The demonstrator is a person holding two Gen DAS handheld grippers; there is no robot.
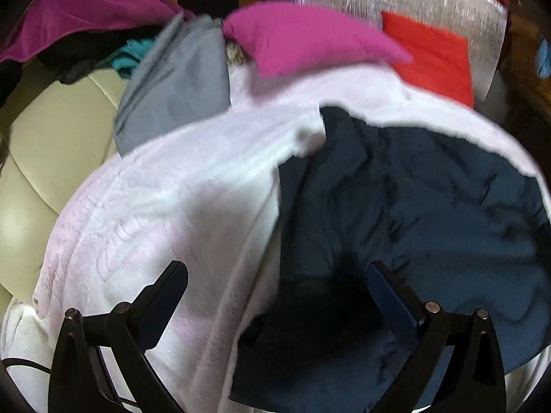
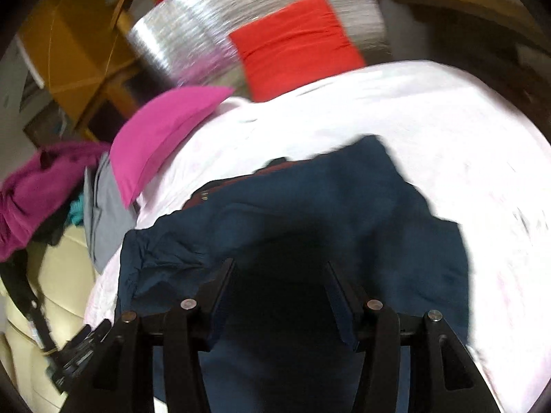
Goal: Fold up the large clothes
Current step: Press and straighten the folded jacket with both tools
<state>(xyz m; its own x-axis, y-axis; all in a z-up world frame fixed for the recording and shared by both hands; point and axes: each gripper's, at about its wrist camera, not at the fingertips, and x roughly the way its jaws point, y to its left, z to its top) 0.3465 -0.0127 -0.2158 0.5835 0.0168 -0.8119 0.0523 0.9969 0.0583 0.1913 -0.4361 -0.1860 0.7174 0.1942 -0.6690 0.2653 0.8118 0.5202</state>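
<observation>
Both hand-held grippers are hanging over the dark blue garment point(image 1: 430, 206), which is lying rumpled on a pale pink blanket point(image 1: 155, 189). Left gripper point(image 1: 277, 275) is standing with its jaws wide apart, one finger over the blanket and the other over the blue cloth, nothing pinched between them. Right gripper point(image 2: 279, 272) is pointing down at the same garment point(image 2: 310, 199); its jaws are standing about half apart and the cloth is lying in shadow beneath them, so no pad appears to be pressing on it.

Judging by the creases, the garment is thin, light and limp; it is likely sagging and bunching wherever it is lifted by one point alone. A crisp edge or corner is offering the better hold: ahead of the right gripper a corner is sticking out onto the blanket, and ahead of the left gripper the garment's near edge is running away.

Beyond both grippers a magenta cushion point(image 1: 303, 38) and a red cloth point(image 2: 296, 48) are lying.
</observation>
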